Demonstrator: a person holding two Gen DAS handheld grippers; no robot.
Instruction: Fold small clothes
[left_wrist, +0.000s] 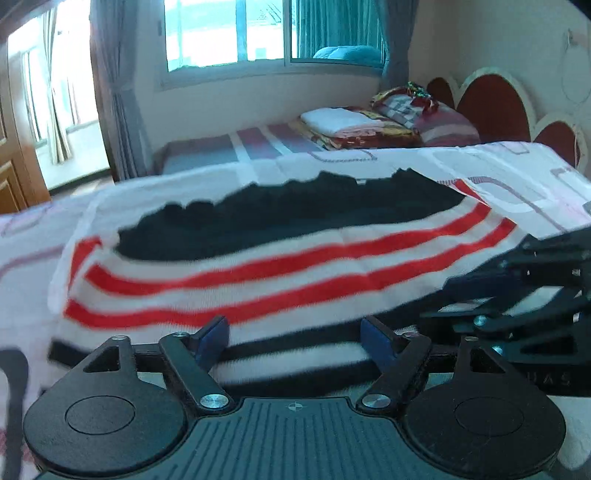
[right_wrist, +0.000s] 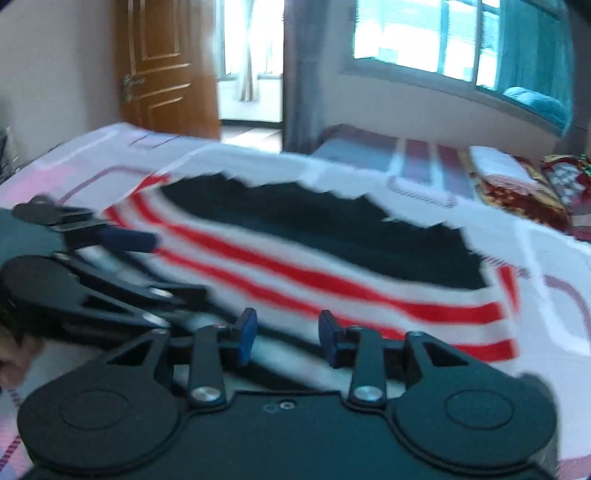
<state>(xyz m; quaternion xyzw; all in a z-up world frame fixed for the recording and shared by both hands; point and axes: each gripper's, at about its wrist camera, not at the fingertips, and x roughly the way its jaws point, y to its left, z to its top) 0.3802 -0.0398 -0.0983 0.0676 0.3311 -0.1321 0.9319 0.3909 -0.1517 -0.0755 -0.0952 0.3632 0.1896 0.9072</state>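
Observation:
A small knit garment (left_wrist: 280, 258) with a black middle and red, white and black stripes lies spread on the bed; it also shows in the right wrist view (right_wrist: 332, 254). My left gripper (left_wrist: 295, 338) is open, its blue-padded fingers just above the garment's near striped edge. My right gripper (right_wrist: 288, 336) is open at the same near edge, further right. Each gripper shows in the other's view, the right one (left_wrist: 517, 288) at the right edge and the left one (right_wrist: 103, 258) at the left. Neither holds cloth.
The bed has a white and pink patterned sheet (left_wrist: 498, 173). A second bed (left_wrist: 229, 147) with folded blankets and pillows (left_wrist: 369, 125) stands behind, under a window. A red headboard (left_wrist: 491, 107) is at right. A wooden door (right_wrist: 162, 66) stands beyond the bed.

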